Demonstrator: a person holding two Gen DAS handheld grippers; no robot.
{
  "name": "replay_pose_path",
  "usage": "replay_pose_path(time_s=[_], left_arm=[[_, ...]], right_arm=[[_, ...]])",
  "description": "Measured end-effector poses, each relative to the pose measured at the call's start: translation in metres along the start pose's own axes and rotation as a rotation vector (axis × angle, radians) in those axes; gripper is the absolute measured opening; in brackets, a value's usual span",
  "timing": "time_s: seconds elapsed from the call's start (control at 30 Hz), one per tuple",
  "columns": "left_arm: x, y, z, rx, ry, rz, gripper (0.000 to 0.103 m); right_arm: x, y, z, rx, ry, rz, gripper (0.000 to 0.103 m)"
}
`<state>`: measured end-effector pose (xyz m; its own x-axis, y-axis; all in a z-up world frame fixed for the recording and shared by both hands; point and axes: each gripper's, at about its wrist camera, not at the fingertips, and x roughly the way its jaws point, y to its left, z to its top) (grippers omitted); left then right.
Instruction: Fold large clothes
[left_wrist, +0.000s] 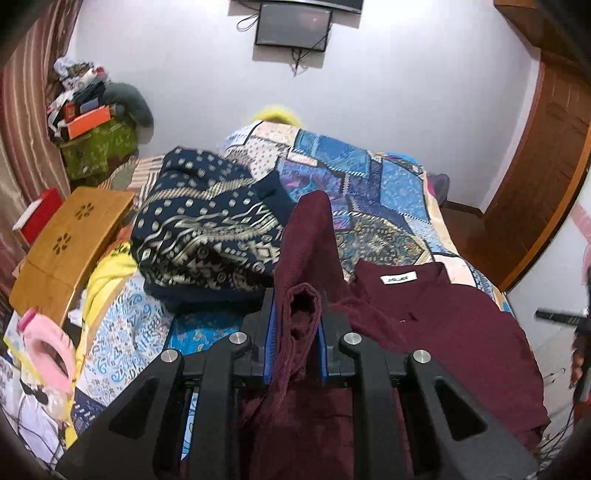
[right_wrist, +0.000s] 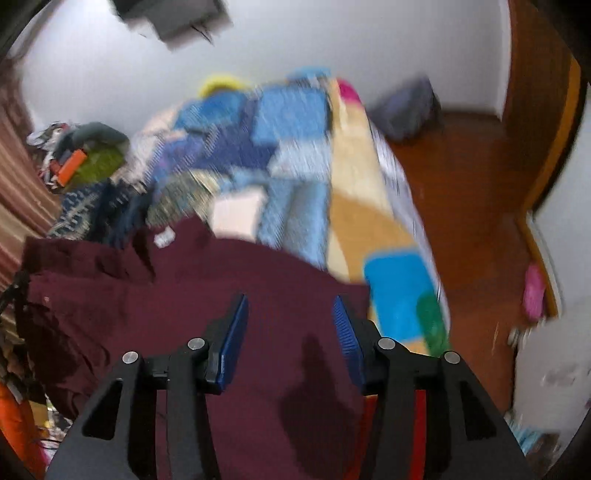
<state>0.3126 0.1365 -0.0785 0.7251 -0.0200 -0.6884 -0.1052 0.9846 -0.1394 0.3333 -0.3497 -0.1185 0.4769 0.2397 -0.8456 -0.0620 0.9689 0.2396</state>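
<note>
A maroon shirt (left_wrist: 443, 325) with a white collar label lies spread on the patchwork bedspread (left_wrist: 351, 177). My left gripper (left_wrist: 295, 310) is shut on the shirt's sleeve, which rises folded between the blue pads. In the right wrist view, which is blurred, the same maroon shirt (right_wrist: 192, 295) lies under my right gripper (right_wrist: 290, 314). That gripper is open and empty, its blue pads (right_wrist: 236, 332) wide apart just above the cloth.
A navy patterned garment (left_wrist: 207, 229) is heaped on the bed to the left. A wooden lap tray (left_wrist: 70, 243) and pink item (left_wrist: 48, 343) sit at the bed's left edge. The wooden floor (right_wrist: 472, 236) and a door are to the right.
</note>
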Motion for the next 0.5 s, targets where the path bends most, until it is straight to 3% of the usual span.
replay_pose_path(time_s=[0.2, 0.3, 0.33, 0.43, 0.5], left_arm=[[0.011, 0.007, -0.006, -0.017, 0.027, 0.007, 0.017], [0.012, 0.000, -0.007, 0.018, 0.022, 0.024, 0.017], [0.011, -0.003, -0.006, 0.034, 0.019, 0.029, 0.017], [0.005, -0.013, -0.003, 0.066, 0.003, 0.033, 0.017], [0.000, -0.021, 0.000, 0.084, -0.011, 0.028, 0.017]], right_arm=[[0.058, -0.046, -0.021, 0.194, 0.165, 0.004, 0.044], [0.067, -0.051, -0.021, 0.224, 0.170, 0.052, 0.044], [0.066, -0.051, -0.020, 0.233, 0.159, 0.053, 0.030], [0.057, -0.043, -0.018, 0.228, 0.128, 0.020, 0.010], [0.043, -0.033, -0.018, 0.196, 0.070, -0.011, 0.006]])
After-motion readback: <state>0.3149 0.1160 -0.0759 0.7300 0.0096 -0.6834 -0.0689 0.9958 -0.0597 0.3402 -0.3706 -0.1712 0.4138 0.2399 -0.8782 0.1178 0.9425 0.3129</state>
